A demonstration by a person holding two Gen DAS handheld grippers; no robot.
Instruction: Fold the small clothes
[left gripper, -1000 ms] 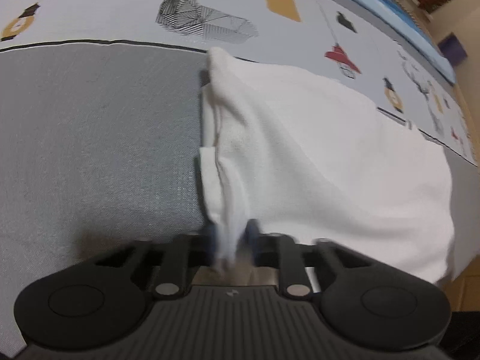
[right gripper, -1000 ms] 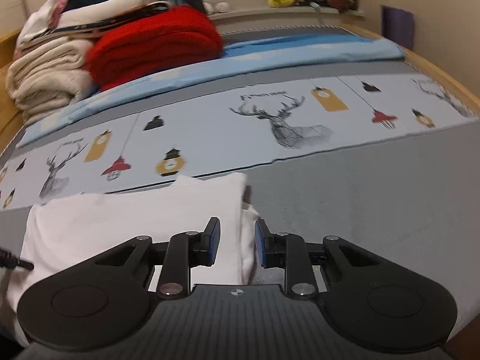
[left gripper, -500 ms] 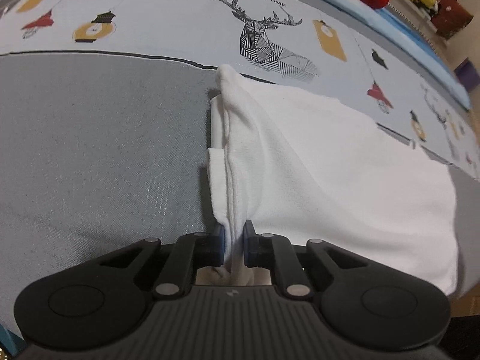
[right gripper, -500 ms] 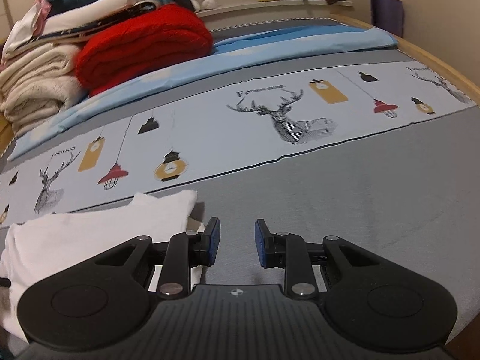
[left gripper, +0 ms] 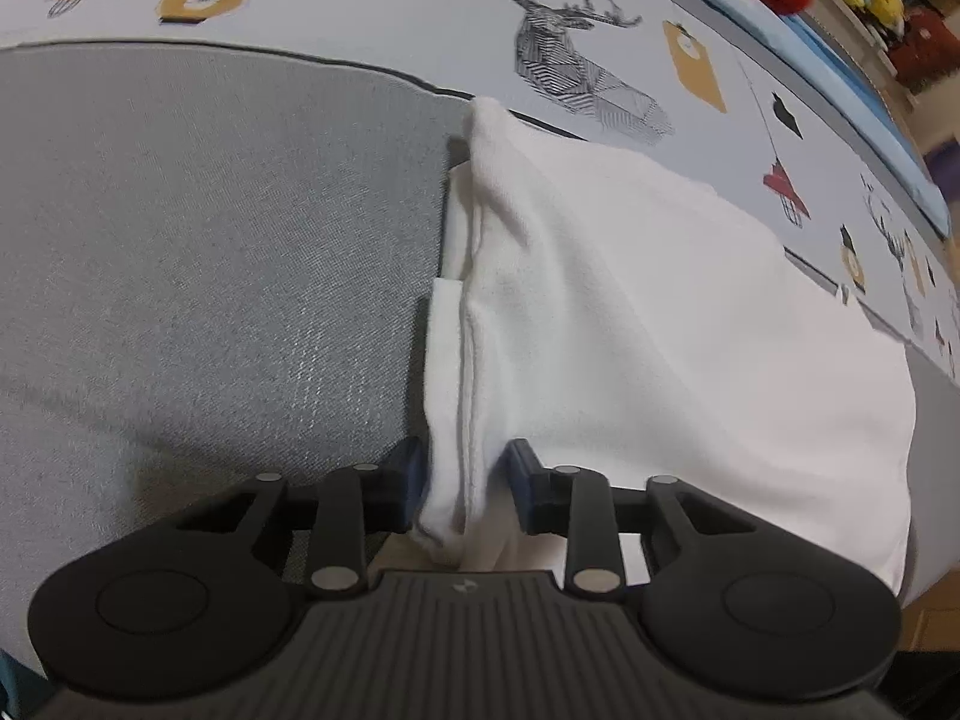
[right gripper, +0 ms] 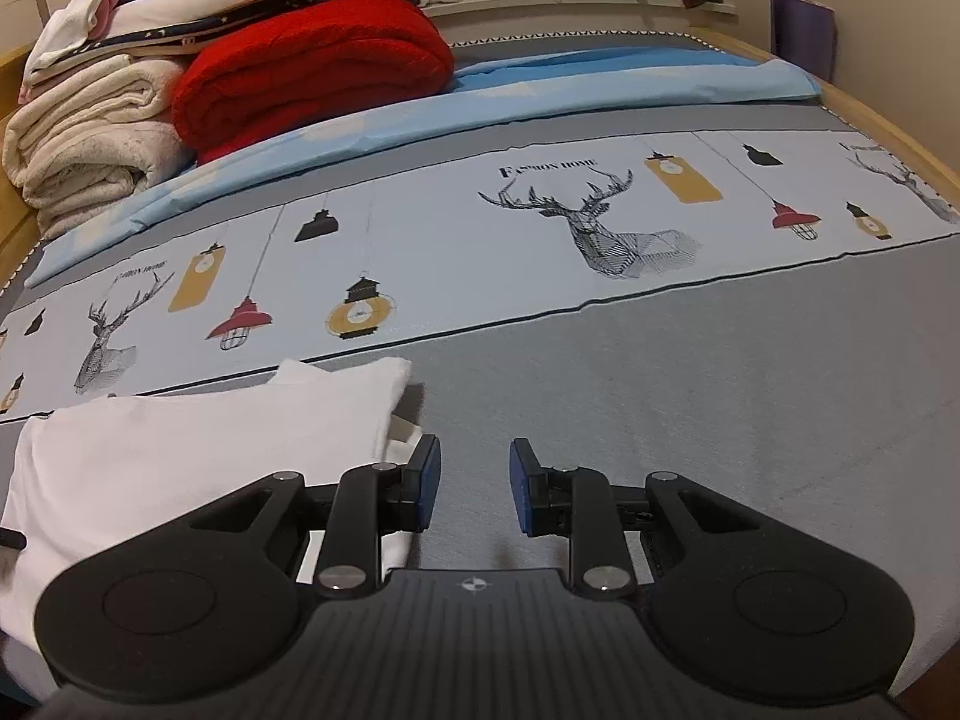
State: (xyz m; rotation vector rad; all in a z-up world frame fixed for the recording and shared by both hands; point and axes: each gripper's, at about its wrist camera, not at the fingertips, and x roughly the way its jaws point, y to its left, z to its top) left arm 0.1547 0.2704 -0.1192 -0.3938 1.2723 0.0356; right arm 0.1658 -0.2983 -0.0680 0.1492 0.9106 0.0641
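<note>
Most folding looks done: white garment (left gripper: 630, 324) lies folded on bed (left gripper: 210, 252), its 6 o'clock edge between opening jaws of left hand-held gripper (left gripper: 463, 480), right hand-held gripper (right gripper: 468, 486) apart, empty.

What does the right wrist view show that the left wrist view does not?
Only the right wrist view shows the stacked cream blankets and the right hand-held gripper, open over bare grey bedspread. Only the left wrist view shows the left hand-held gripper, jaws opening around the white garment's folded edge. Both show that garment, the red blanket, and the deer print.
</note>
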